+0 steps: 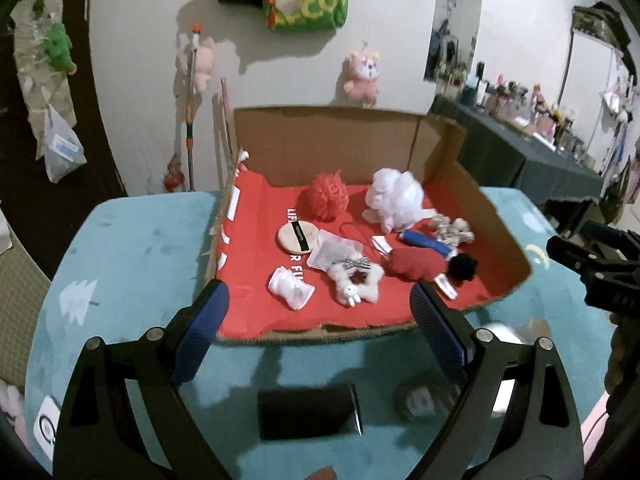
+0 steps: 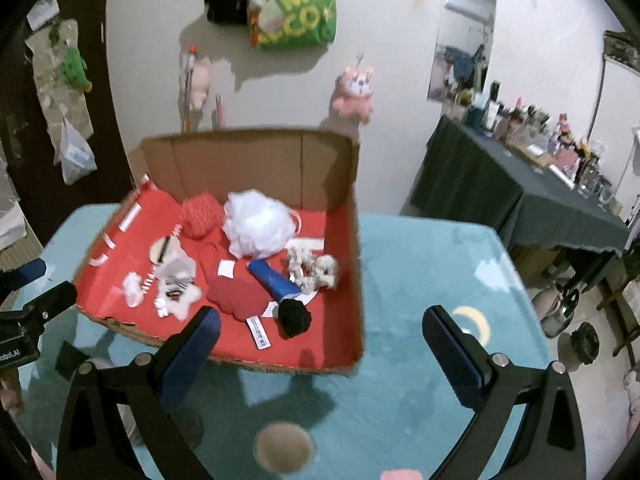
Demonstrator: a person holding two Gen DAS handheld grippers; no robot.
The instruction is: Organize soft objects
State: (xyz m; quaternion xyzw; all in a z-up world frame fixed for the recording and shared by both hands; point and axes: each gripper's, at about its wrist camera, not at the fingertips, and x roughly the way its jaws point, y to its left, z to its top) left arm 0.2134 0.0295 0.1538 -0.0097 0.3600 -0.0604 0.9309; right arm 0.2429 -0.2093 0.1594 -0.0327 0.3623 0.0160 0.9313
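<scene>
I hold both grippers above the near edge of the glass-topped table with the teal cloth (image 1: 132, 248). The left gripper (image 1: 320, 320) has its blue-padded jaws spread wide with nothing between them; the right gripper (image 2: 320, 344) is likewise spread and empty.

All the soft objects I can see lie inside the shallow cardboard box with the red lining (image 1: 248, 272), which sits on the table:
- a red yarn ball (image 1: 324, 196) and a white mesh bath pouf (image 1: 396, 196) toward the back wall;
- a round beige powder puff (image 1: 298, 237) and a white fluffy scrunchie (image 1: 354, 280) nearer the middle;
- a red fabric pouch (image 1: 416, 264), just beside a black pompom (image 1: 463, 266) and a blue cylindrical roll (image 1: 424, 242);
- a knotted cream rope piece (image 1: 452, 230) near the right wall.

I judge this fits either stage: items gathered in the box after sorting, or a box still waiting to be emptied or rearranged. The pictures do not settle which, so I commit to no target. Any grasp here calls for a light, centred close, since these items compress and slide.
</scene>
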